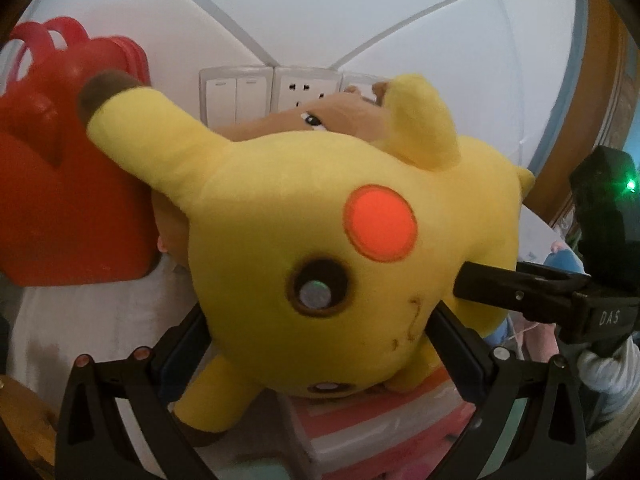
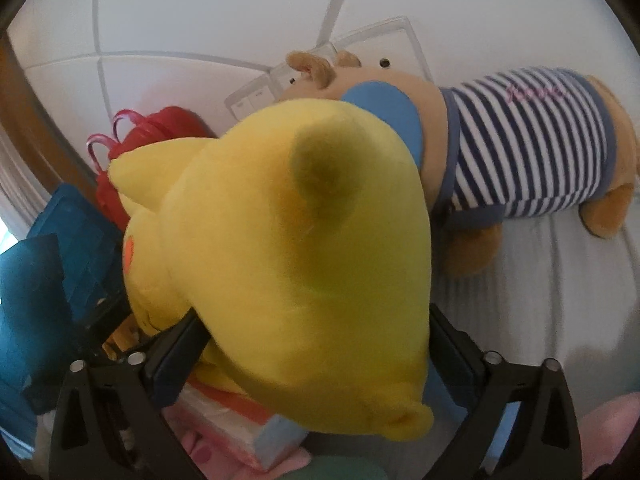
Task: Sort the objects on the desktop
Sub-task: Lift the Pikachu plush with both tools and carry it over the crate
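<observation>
A big yellow plush [image 1: 300, 208] with a red cheek and brown-tipped ears fills both views. In the left wrist view my left gripper [image 1: 320, 340] is shut on its head, one finger on each side. In the right wrist view my right gripper [image 2: 316, 344] is shut on the same yellow plush [image 2: 300, 240] from its other side. A black finger [image 1: 500, 280] of the right gripper presses the plush at the right of the left view. The plush is lifted and hides most of what lies under it.
A brown bear [image 2: 520, 148] in a blue-striped shirt lies on the white surface [image 2: 560, 300] by the wall; its face [image 1: 320, 114] shows behind the plush. Red baskets [image 1: 60, 180] stand left, a blue crate [image 2: 80, 240] beside them. A pink-striped pack [image 1: 380, 420] lies below. Wall sockets [image 1: 304, 92] are behind.
</observation>
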A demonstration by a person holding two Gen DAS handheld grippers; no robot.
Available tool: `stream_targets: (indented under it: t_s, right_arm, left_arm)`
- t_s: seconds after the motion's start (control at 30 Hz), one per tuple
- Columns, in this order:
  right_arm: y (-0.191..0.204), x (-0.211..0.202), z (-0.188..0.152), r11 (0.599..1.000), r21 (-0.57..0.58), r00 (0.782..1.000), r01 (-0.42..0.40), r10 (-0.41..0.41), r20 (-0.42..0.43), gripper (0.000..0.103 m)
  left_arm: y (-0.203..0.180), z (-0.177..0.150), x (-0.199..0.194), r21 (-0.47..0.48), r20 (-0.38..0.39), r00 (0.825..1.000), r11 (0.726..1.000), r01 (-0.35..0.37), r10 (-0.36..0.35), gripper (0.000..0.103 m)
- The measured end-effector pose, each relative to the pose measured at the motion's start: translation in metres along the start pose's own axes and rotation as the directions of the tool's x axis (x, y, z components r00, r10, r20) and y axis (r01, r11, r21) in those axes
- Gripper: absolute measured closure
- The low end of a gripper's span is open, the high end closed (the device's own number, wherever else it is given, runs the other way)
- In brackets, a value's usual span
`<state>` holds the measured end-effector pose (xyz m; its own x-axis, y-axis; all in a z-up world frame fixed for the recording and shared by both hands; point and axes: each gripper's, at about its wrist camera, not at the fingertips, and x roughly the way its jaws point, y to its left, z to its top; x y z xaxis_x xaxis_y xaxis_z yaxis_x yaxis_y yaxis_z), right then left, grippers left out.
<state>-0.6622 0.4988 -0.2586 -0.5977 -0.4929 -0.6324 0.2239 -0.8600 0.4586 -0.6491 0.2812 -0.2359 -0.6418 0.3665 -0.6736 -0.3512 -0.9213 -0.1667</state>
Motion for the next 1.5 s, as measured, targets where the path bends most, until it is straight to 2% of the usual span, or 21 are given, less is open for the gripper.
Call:
stream_targets:
  t_s: [0.07, 0.37, 0.6, 0.83, 1.03, 1.27, 1.5]
  right_arm:
    - [0.005, -0.011, -0.001, 1.0, -0.002, 1.0, -0.007, 0.007, 0.026, 0.009]
    - [0.036, -0.065, 0.002, 0.999, -0.024, 0.995, -0.04, 0.042, 0.091, 0.01]
    - [0.068, -0.122, 0.004, 0.996, -0.058, 0.985, -0.064, 0.073, 0.156, 0.01]
    - [0.11, -0.186, 0.008, 0.988, -0.127, 0.968, -0.083, 0.11, 0.226, 0.01]
    - [0.153, -0.229, 0.001, 0.975, -0.19, 0.951, -0.117, 0.165, 0.26, 0.01]
    - [0.207, -0.254, -0.014, 0.947, -0.27, 0.935, -0.172, 0.244, 0.257, 0.01]
    - [0.265, -0.249, -0.033, 0.908, -0.339, 0.923, -0.246, 0.327, 0.205, 0.01]
  left_arm:
    - [-0.003, 0.001, -0.01, -0.005, 0.02, 1.0, 1.0, -0.002, 0.002, 0.003]
    - [-0.026, 0.011, -0.071, 0.021, 0.097, 0.995, 1.0, 0.003, -0.005, 0.006]
    - [-0.045, 0.02, -0.137, 0.047, 0.169, 0.986, 0.999, -0.006, -0.002, 0.006]
    - [-0.062, 0.028, -0.216, 0.061, 0.262, 0.965, 0.997, -0.04, 0.022, 0.006]
    - [-0.07, 0.021, -0.282, 0.056, 0.325, 0.943, 0.994, -0.091, 0.068, 0.006]
    - [-0.067, -0.007, -0.349, 0.016, 0.378, 0.914, 0.986, -0.168, 0.15, 0.006]
    - [-0.035, -0.04, -0.416, -0.037, 0.406, 0.885, 0.972, -0.232, 0.227, 0.006]
